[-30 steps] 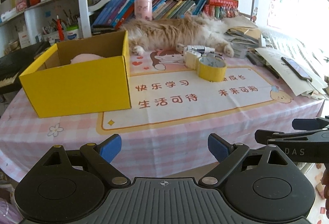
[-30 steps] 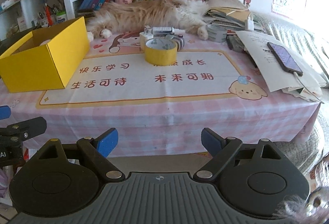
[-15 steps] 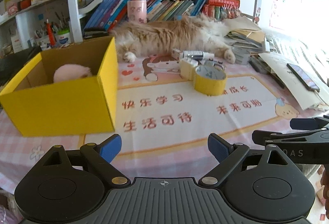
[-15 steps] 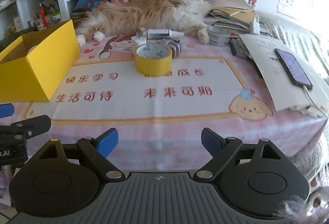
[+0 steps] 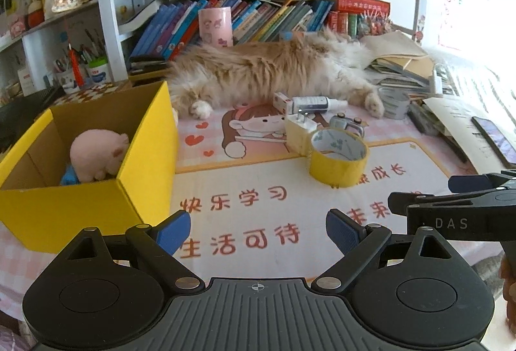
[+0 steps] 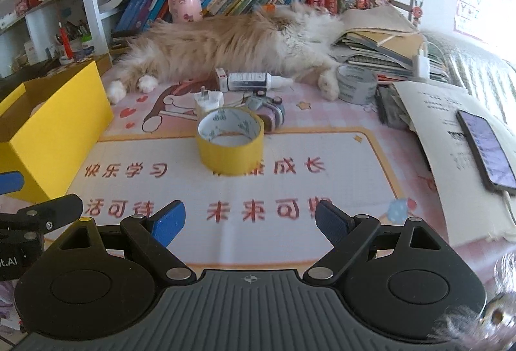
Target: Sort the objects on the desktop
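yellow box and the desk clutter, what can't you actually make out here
- Yellow box, right wrist view: inside hidden by its own wall.
- Pink plush, left wrist view: lower part behind the box's front wall.
- Small purple item, right wrist view: partly behind yellow tape roll; unidentifiable.
- Phone, left wrist view: cut by the edge.

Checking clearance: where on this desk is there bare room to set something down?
Free: the printed mat between the yellow box and yellow tape roll, and its near strip. Crowded: behind the roll, the charger, bottle and cat; papers and phone at right.
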A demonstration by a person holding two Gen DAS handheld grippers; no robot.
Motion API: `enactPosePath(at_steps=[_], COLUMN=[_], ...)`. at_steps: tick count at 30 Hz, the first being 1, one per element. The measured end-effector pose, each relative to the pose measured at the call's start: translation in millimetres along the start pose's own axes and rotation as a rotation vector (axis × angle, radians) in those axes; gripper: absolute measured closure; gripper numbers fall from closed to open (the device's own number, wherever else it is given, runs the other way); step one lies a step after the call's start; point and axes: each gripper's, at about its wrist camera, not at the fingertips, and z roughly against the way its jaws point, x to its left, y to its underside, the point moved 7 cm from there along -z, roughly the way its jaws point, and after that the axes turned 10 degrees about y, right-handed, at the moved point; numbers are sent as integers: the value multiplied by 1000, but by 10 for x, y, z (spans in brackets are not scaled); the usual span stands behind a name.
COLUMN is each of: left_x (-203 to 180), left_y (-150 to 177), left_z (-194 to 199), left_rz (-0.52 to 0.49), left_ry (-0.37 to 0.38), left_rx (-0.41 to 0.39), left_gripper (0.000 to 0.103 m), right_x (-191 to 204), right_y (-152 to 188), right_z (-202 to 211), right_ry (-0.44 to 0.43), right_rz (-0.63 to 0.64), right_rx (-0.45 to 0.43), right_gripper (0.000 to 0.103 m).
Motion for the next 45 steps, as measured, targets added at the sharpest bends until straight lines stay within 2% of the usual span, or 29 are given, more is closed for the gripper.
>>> enactPosePath(at_steps=[19,26,37,45], left_x=[-234,-392,-636,-727], left_y=[-448,-522,-525,-543], left_z=[-600,-856,-1298,-1606], left_rz=[-9,-33,-101,-107], left_ry=[-29,4,56,117], left_rx=[-26,-13,49,64], left_gripper=[10,10,10,10], right_x=[-349,-479,-884,-971], right_y=[-565,-623,-675,-706], right_z=[-545,-666,-763,-797], right_ry=[-69,-70,6,27], right_rz=[-5,-1,-81,-98], right_rx=[-42,-44,-47,-39], right_gripper=[16,16,16,16])
